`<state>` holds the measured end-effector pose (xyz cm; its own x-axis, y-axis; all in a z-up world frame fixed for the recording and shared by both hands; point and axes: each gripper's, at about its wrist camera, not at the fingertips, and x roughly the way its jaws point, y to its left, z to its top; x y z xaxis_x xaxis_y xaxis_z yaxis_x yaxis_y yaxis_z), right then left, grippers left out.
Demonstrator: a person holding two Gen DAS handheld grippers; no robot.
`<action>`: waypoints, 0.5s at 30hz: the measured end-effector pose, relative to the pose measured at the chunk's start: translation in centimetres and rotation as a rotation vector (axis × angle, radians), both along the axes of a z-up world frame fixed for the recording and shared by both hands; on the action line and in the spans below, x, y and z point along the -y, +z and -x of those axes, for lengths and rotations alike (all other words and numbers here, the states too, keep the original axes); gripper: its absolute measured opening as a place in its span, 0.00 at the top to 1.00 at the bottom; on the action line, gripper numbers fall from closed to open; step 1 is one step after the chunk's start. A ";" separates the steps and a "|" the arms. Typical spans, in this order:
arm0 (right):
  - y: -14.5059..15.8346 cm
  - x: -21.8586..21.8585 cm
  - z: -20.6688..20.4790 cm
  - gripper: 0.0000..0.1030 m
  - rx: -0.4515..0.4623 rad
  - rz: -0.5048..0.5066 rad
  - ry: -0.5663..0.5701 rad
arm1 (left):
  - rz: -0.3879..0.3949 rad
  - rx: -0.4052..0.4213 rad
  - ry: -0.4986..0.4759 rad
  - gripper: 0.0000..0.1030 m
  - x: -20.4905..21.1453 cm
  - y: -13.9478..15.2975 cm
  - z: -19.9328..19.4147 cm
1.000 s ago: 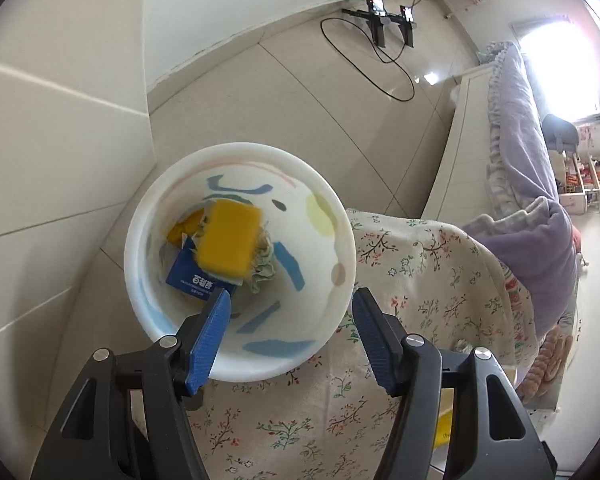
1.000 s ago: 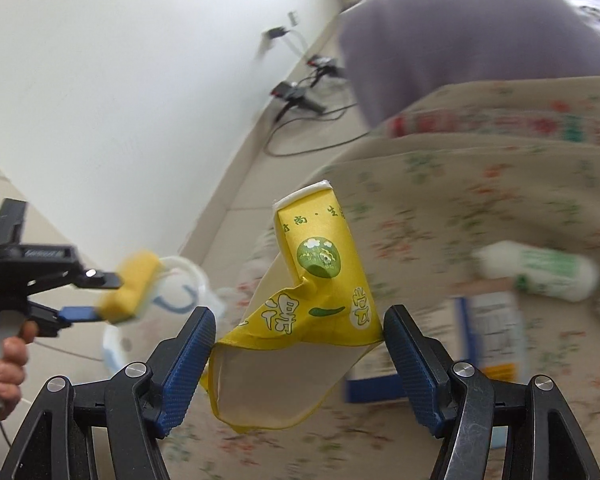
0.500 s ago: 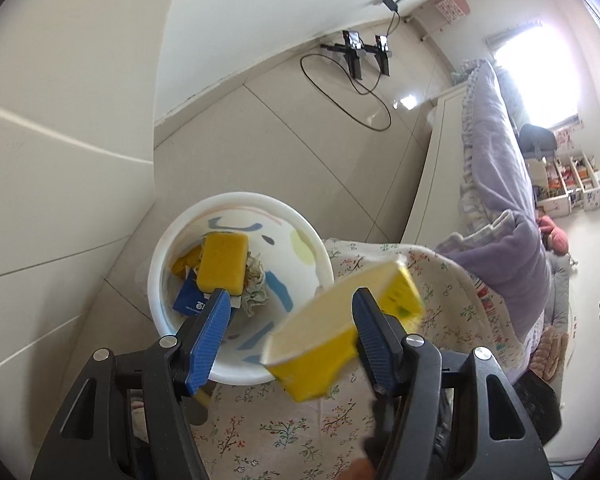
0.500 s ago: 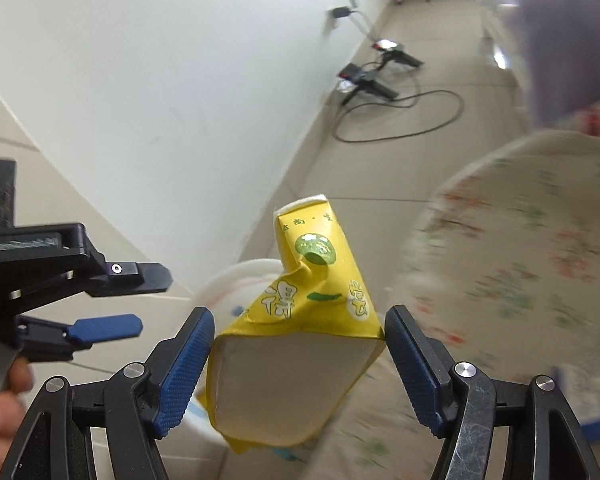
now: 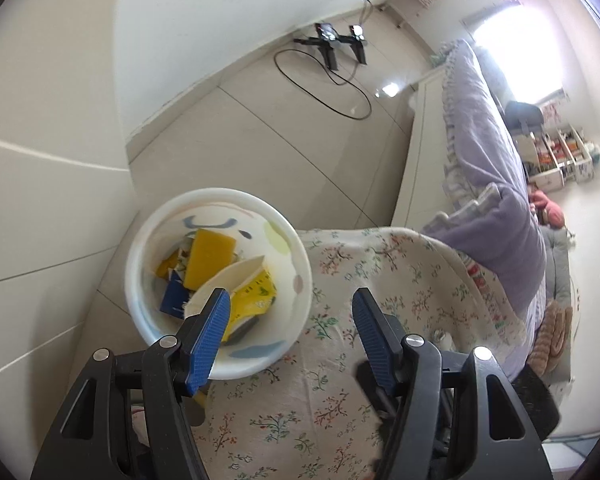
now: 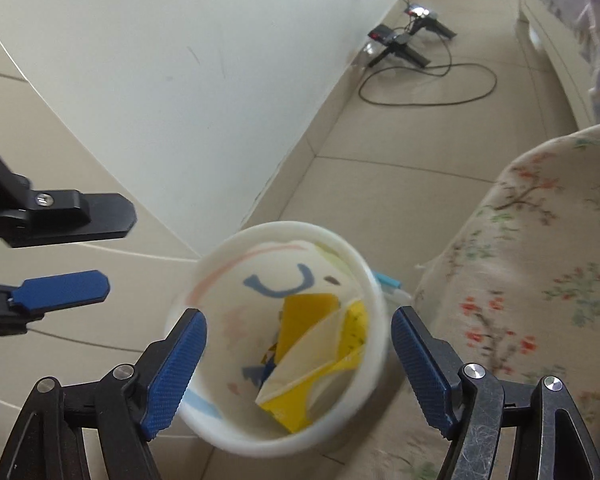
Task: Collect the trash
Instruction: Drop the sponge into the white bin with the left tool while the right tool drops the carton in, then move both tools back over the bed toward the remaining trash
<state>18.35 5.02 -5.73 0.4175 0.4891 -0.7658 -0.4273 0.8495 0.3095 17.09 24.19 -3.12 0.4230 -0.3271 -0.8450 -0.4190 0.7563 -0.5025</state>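
A white trash bin (image 5: 140, 288) with pastel marks stands on the floor beside the floral-covered table (image 5: 340, 400); it also shows in the right wrist view (image 6: 376, 292). Inside lie a yellow sponge (image 5: 210, 258), a blue packet (image 5: 174, 300) and the crumpled yellow carton (image 5: 252, 292), which also shows in the right wrist view (image 6: 312, 364). My left gripper (image 5: 290, 324) is open and empty above the bin's near rim. My right gripper (image 6: 298, 368) is open and empty right above the bin's mouth. The left gripper's fingers (image 6: 60, 290) show at the left of the right wrist view.
A black cable and chargers (image 5: 332, 48) lie on the tiled floor by the white wall. A bed with a purple quilt (image 5: 488, 160) stands to the right. The floral cloth (image 6: 540, 280) hangs over the table edge next to the bin.
My right gripper carried the yellow carton over the bin, opened and let it go; the carton now lies inside the bin. My left gripper pulled back a little.
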 end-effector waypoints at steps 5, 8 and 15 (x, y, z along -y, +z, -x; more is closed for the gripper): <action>3.9 6.2 2.0 0.21 0.009 -0.014 -0.059 | -0.039 0.000 -0.105 0.36 4.8 0.4 -0.8; 6.0 11.4 3.2 0.21 0.014 -0.007 -0.109 | -0.107 0.016 -0.267 0.36 10.4 0.7 -1.3; 8.9 27.3 2.9 0.14 0.037 0.049 -0.352 | -0.272 0.093 -0.622 0.33 23.0 0.7 -0.2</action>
